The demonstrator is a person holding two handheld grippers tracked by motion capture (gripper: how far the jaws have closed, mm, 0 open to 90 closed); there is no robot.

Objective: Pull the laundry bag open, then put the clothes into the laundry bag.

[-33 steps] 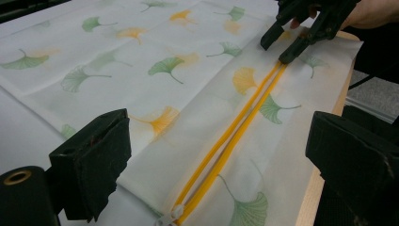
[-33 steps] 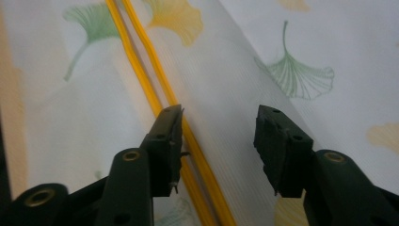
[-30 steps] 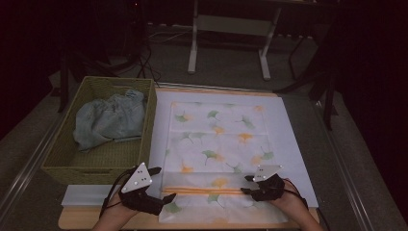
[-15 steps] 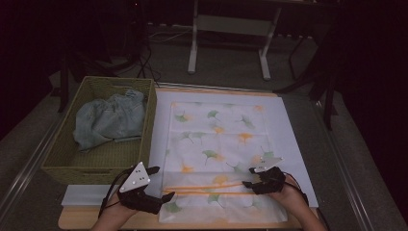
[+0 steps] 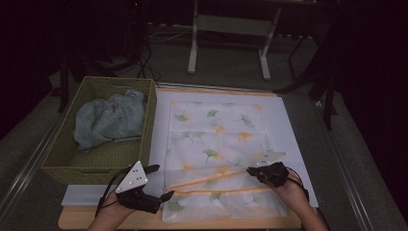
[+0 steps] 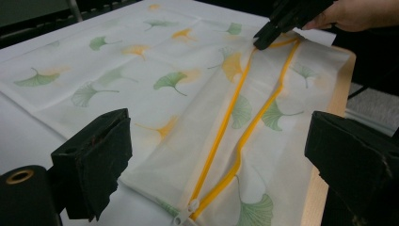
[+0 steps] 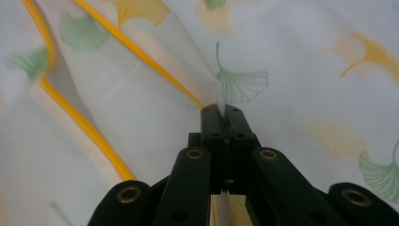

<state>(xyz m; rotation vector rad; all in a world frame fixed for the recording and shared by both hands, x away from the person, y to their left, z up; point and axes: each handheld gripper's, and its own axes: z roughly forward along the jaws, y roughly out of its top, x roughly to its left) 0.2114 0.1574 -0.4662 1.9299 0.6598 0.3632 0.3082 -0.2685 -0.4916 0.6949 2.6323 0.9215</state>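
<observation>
High view: the desk (image 5: 308, 159) carries a white sheet with a ginkgo-print mesh bag (image 5: 216, 144) spread flat at its middle, and a wicker basket (image 5: 62, 159) at 9 o'clock holds crumpled pale-blue clothing (image 5: 108, 120), so loading the bag looks not yet begun. The bag's orange-edged zip mouth (image 5: 211, 180) at 6 o'clock already gapes, its white slider (image 6: 190, 207) down at the left end. The right gripper (image 5: 254, 171), whose jaws have just been closing, now pinches the mouth's upper layer at its right end, while the left gripper (image 5: 161, 182) stands spread just beside the slider, holding nothing.
</observation>
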